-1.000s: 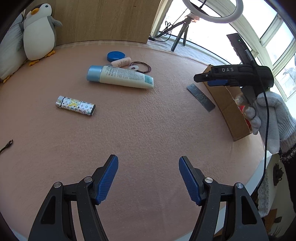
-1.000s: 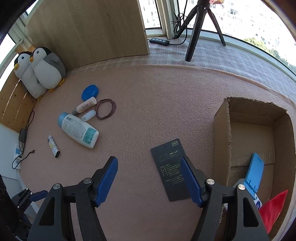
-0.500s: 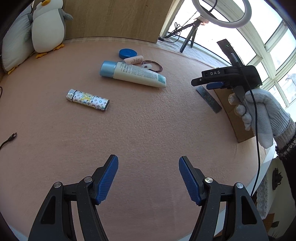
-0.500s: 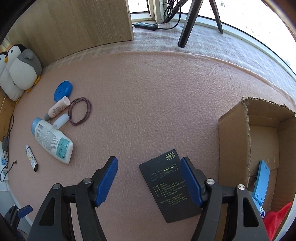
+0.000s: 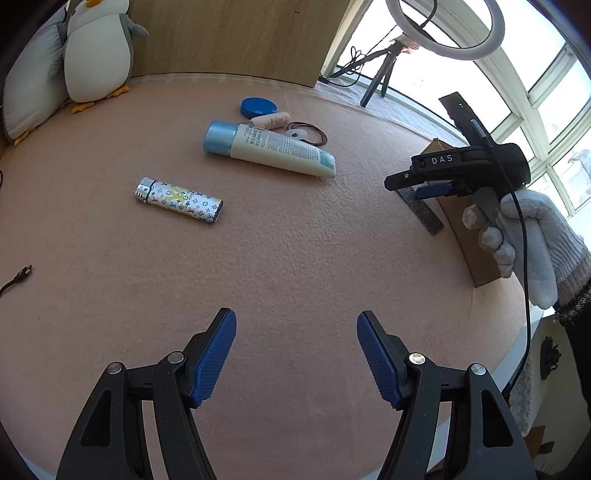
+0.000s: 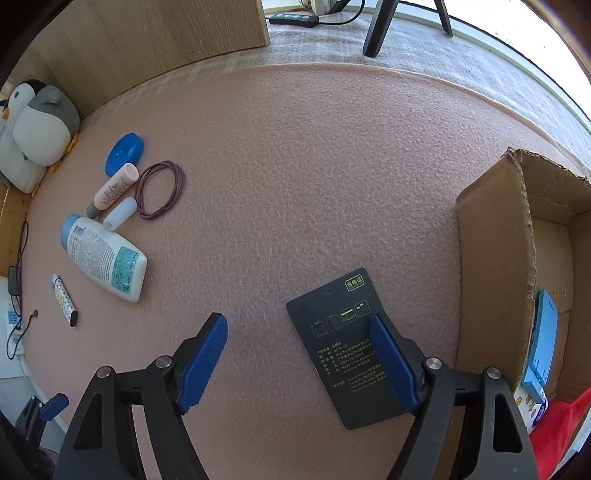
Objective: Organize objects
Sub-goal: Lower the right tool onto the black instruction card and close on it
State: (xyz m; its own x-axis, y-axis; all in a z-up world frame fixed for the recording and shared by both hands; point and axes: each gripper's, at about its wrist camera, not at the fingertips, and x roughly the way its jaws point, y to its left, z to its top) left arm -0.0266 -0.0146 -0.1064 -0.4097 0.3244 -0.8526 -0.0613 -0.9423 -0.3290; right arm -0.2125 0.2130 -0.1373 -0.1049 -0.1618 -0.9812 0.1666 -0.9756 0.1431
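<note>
Black card [image 6: 347, 343] lies flat on the pink mat, at 9 o'clock of the cardboard box [image 6: 495, 266].
Right gripper [image 6: 299, 360] points down over it, jaws opening with nothing gripped, likely to straddle its edges; left gripper [image 5: 295, 354] hangs wide and empty; the lotion bottle [image 6: 105, 256] waits at 9 o'clock.

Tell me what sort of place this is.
Probably a home sunroom or enclosed balcony set up for filming: curved windows, a ring light on a tripod, plush penguins beside a pink mat scattered with toiletries.

Bright window daylight, fisheye-warped edges
</note>
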